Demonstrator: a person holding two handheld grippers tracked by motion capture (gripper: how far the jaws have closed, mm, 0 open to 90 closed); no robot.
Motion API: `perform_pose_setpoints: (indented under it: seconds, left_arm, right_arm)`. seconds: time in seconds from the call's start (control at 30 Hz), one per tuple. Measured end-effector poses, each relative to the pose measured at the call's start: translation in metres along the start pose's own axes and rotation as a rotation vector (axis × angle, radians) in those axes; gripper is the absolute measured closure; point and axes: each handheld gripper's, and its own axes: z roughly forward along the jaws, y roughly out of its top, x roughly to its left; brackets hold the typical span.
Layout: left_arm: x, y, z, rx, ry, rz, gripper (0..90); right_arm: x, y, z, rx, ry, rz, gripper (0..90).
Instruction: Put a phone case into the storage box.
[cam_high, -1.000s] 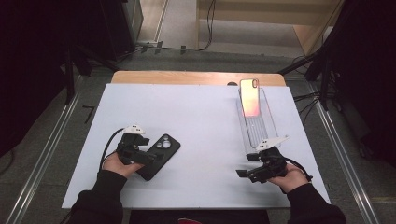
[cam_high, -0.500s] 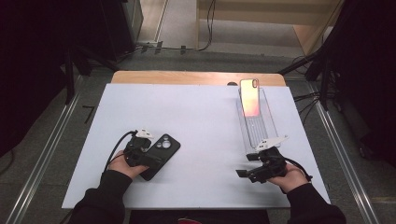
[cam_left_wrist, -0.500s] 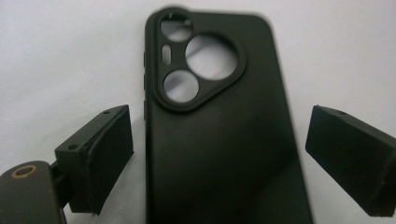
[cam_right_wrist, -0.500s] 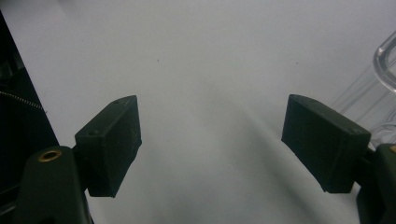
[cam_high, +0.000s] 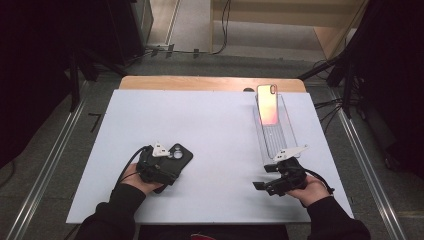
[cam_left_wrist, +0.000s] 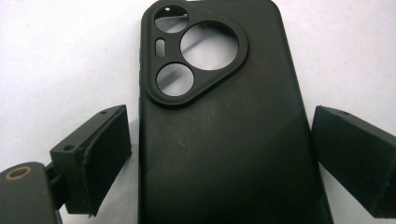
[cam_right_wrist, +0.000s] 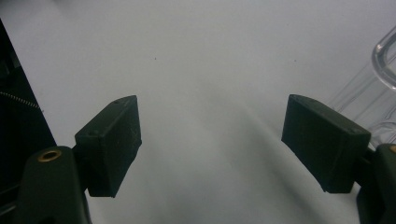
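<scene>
black phone case (cam_left_wrist: 224, 140), white table (cam_high: 215, 130) — orange-glowing phone (cam_high: 268, 105)

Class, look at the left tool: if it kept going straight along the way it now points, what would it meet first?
The black phone case: it already lies between the open left tool, the pads apparently just clear of its sides.

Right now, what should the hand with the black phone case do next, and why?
Probably close the left gripper on the matte black phone case. The case lies flat on the white table between its open jaws, and a small gap shows on each side, so nothing grips it yet.
</scene>
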Motion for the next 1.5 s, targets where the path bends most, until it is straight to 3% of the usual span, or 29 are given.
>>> perform_pose_setpoints:
  seconds: [0.13,0.37,0.5,0.83,1.03,1.3,1.5]
  left_arm:
    - [0.001,0.001,-0.002,0.005,0.008,-0.018,11.9]
    - [0.001,0.006,-0.002,0.033,0.012,-0.03,13.4]
    - [0.005,0.008,-0.005,0.034,-0.019,-0.064,14.3]
    - [0.007,0.022,-0.033,-0.109,-0.098,-0.117,14.5]
    - [0.002,0.03,-0.044,-0.156,-0.133,-0.128,14.4]
    - [-0.01,0.045,-0.048,-0.232,-0.165,-0.15,14.4]
    - [-0.019,0.056,-0.045,-0.28,-0.173,-0.165,14.4]
  right_arm:
    - [0.0,0.0,0.0,0.001,0.001,-0.001,18.0]
    - [0.0,0.0,0.0,-0.004,0.002,-0.004,18.0]
    - [0.002,0.0,-0.001,-0.043,-0.005,-0.036,18.0]
    - [0.001,0.0,-0.002,-0.062,0.001,-0.035,17.9]
    - [0.0,0.002,-0.003,-0.065,0.005,-0.016,17.9]
    - [0.004,0.009,-0.01,-0.11,0.001,-0.02,17.9]
    - [0.005,0.018,-0.017,-0.153,0.022,0.024,17.9]
